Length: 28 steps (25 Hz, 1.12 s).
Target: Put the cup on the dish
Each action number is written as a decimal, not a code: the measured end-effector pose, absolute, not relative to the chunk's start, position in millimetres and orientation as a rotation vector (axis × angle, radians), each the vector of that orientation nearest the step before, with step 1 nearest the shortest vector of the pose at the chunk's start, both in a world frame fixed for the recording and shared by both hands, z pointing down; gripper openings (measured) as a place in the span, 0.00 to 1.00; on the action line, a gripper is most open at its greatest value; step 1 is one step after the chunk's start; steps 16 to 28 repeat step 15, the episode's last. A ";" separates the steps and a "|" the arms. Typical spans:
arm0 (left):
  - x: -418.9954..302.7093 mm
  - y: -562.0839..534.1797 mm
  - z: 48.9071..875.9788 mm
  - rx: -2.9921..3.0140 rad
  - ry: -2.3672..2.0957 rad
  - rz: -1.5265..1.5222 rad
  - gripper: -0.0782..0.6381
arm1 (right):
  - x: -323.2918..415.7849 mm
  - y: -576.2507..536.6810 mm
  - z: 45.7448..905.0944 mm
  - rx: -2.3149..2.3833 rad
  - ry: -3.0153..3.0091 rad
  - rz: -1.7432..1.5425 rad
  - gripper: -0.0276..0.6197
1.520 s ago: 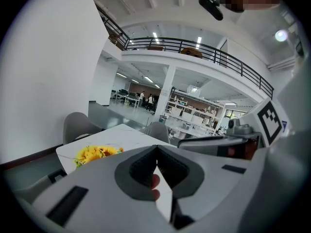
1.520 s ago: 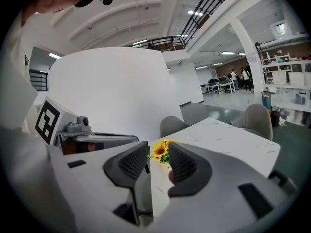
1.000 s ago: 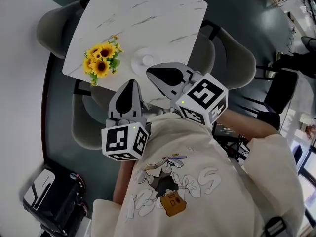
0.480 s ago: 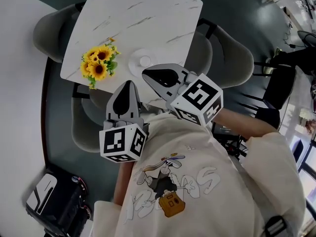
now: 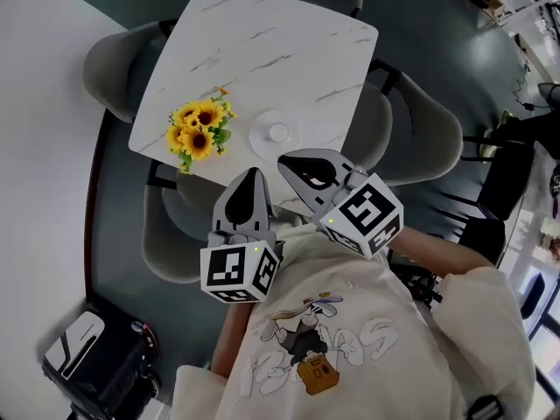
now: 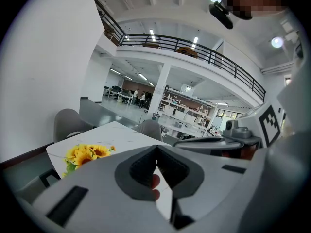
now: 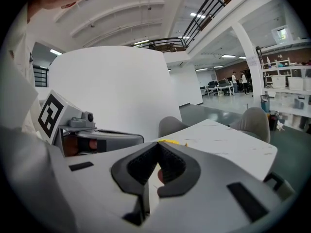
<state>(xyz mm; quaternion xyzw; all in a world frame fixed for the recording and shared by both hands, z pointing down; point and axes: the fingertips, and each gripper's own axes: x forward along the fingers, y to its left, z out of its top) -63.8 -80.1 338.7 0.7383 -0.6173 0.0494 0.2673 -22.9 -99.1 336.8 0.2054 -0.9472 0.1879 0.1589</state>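
Dish white, round, on marble-veined square table.

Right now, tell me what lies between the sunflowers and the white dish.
Nothing: only a narrow strip of bare marble tabletop separates the sunflowers from the dish, as the head view shows.

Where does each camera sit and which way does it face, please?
Head view: on the person's head, steeply down at marble table, left gripper, right gripper, shirt.
Left gripper view: on that gripper, along its shut jaws, toward the sunflowers.
Right gripper view: on that gripper, along its shut jaws, toward the table.
Shared: all show the table; each gripper view shows the other gripper.
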 end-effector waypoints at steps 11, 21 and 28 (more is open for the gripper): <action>-56.7 -81.1 335.3 2.000 -1.649 0.105 0.11 | -9.0 -133.5 340.2 0.689 -2.660 0.448 0.05; -56.5 -75.6 341.0 1.999 -1.636 0.100 0.11 | -8.9 -146.9 360.4 0.750 -2.605 0.461 0.05; -56.5 -75.6 341.0 1.999 -1.636 0.100 0.11 | -8.9 -146.9 360.4 0.750 -2.605 0.461 0.05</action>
